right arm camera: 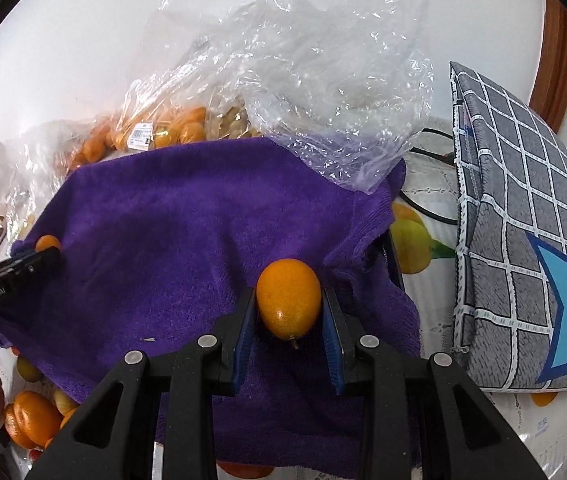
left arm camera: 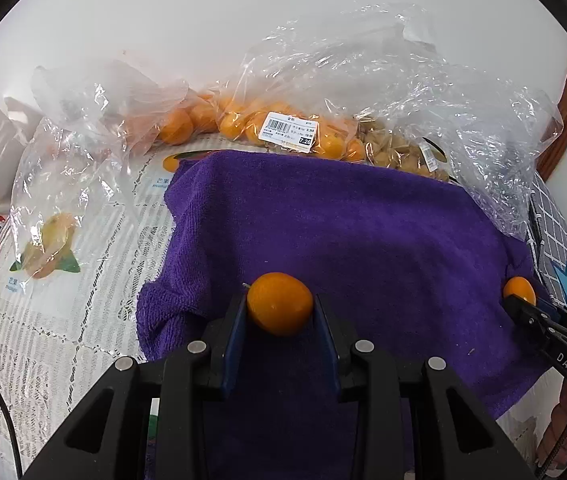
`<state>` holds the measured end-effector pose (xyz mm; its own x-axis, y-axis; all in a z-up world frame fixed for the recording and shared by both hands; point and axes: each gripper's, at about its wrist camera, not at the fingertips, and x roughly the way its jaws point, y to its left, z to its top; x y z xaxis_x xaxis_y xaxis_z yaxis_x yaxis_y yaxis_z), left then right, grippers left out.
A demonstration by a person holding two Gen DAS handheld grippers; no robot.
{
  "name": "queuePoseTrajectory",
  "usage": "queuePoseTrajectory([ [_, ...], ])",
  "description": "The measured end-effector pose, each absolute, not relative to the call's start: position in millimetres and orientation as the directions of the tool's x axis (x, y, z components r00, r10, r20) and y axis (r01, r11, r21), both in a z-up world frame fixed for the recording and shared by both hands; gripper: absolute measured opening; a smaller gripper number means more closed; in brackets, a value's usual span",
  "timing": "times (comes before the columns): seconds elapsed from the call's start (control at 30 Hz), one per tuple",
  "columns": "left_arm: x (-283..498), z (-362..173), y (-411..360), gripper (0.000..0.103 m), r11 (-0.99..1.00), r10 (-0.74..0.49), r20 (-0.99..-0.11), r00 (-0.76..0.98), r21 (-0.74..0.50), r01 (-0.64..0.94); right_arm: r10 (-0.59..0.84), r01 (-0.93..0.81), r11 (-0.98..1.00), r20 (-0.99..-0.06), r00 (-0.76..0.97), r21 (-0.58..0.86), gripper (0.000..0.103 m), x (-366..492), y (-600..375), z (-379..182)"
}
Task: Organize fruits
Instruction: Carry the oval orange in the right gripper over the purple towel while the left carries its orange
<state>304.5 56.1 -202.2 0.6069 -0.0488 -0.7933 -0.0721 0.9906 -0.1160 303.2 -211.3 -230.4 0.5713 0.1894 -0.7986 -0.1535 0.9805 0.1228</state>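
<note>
My left gripper (left arm camera: 280, 306) is shut on a small orange kumquat (left arm camera: 280, 303), held just over the purple towel (left arm camera: 343, 232). My right gripper (right arm camera: 289, 304) is shut on a second kumquat (right arm camera: 288, 298), stem end toward the camera, above the same purple towel (right arm camera: 171, 216). Each view shows the other gripper at its edge: the right gripper (left arm camera: 523, 300) with its kumquat (left arm camera: 518, 287) at the right, the left gripper (right arm camera: 45, 256) with its kumquat (right arm camera: 48, 242) at the left. A clear bag of kumquats (left arm camera: 243, 120) with a price label lies behind the towel.
Crumpled clear plastic bags (left arm camera: 443, 92) and a bag of husked pale fruits (left arm camera: 399, 148) line the back. A grey checked pouch (right arm camera: 523, 240) with a blue star stands at the right. The tablecloth (left arm camera: 63, 320) has printed fruit. Loose oranges (right arm camera: 31, 420) lie at the lower left.
</note>
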Motion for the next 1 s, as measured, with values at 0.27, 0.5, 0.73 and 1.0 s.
queuePoseTrajectory([
  [0.27,306.1,-203.6,55.1,0.032,0.993,-0.034,-0.797,0.602,-0.094,-0.068,0.154,-0.177,0.982,-0.804,0.574,0.062,0.032,298.4,-201.2,-231.0],
  [0.5,306.0,-204.5,53.7,0.032,0.995,-0.02,-0.8,0.6,-0.073,-0.064,0.139,-0.18,0.983,-0.805,0.577,0.041,0.032,298.0,-197.9,-232.6],
  [0.73,305.9,-205.4,53.9,0.032,0.996,-0.021,-0.8,0.599,-0.072,-0.062,0.121,-0.182,0.983,-0.806,0.579,0.016,0.032,300.0,-195.4,-235.1],
  [1.0,304.6,-206.0,54.1,0.032,0.996,-0.017,-0.8,0.6,-0.065,-0.059,0.111,-0.182,0.983,-0.809,0.578,0.005,0.038,300.3,-196.6,-235.8],
])
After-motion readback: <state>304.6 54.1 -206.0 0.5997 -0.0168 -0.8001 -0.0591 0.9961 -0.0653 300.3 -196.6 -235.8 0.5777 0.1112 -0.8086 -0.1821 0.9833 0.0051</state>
